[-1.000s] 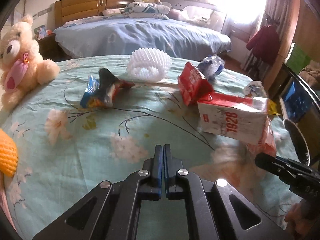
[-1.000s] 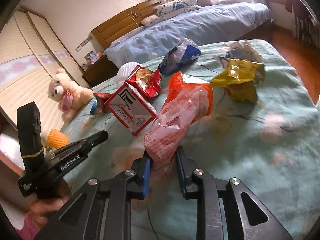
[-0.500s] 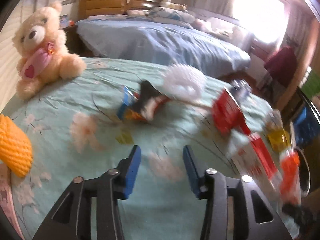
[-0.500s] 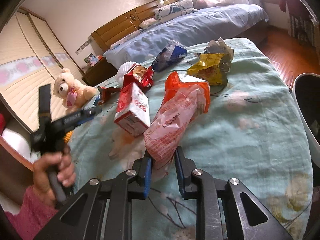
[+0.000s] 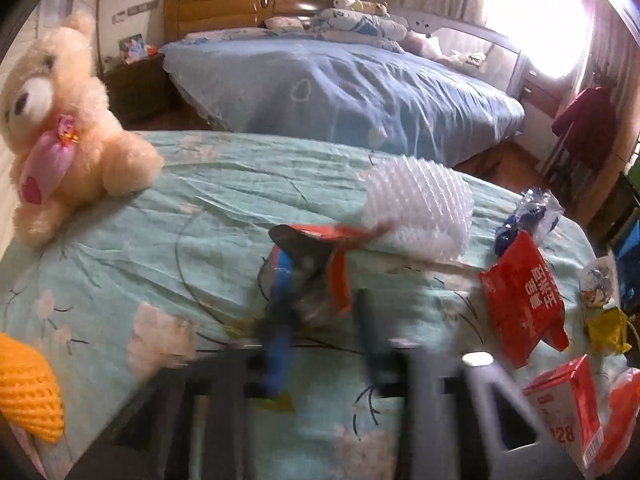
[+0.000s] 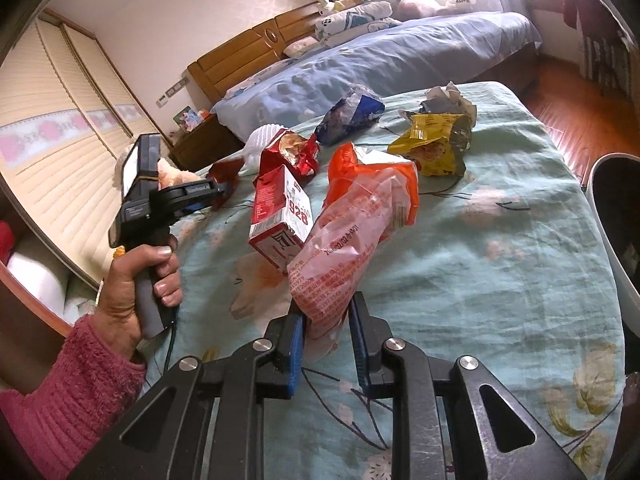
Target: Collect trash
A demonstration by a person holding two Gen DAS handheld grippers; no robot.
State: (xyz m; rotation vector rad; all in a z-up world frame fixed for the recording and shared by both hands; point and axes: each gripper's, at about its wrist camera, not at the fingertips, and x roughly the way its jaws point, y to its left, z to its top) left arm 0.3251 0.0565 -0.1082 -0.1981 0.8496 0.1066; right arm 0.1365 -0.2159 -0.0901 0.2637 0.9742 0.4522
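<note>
A crumpled red, blue and silver wrapper (image 5: 312, 280) lies on the mint floral bedspread (image 5: 120, 248). My left gripper (image 5: 324, 320) is blurred; its jaws are closing with the wrapper's near end between them. The right-hand finger still stands just off the wrapper. My right gripper (image 6: 324, 320) is shut on the lower end of an orange and clear snack bag (image 6: 360, 216), which rises ahead of it. In the right wrist view a hand in a pink sleeve holds the left gripper (image 6: 226, 192) at the far left.
Near the bag are a red and white carton (image 6: 280, 216), a red bag (image 6: 292, 152), a blue bag (image 6: 348, 116) and a yellow bag (image 6: 436, 148). White foam netting (image 5: 416, 208) lies behind the wrapper. A bin (image 6: 612, 220) stands at the right edge. A teddy bear (image 5: 60, 120) sits far left.
My left gripper went from shut to open and moved forward and left up to the crumpled wrapper. The right gripper kept hold of the snack bag, and the bin came into its view.
</note>
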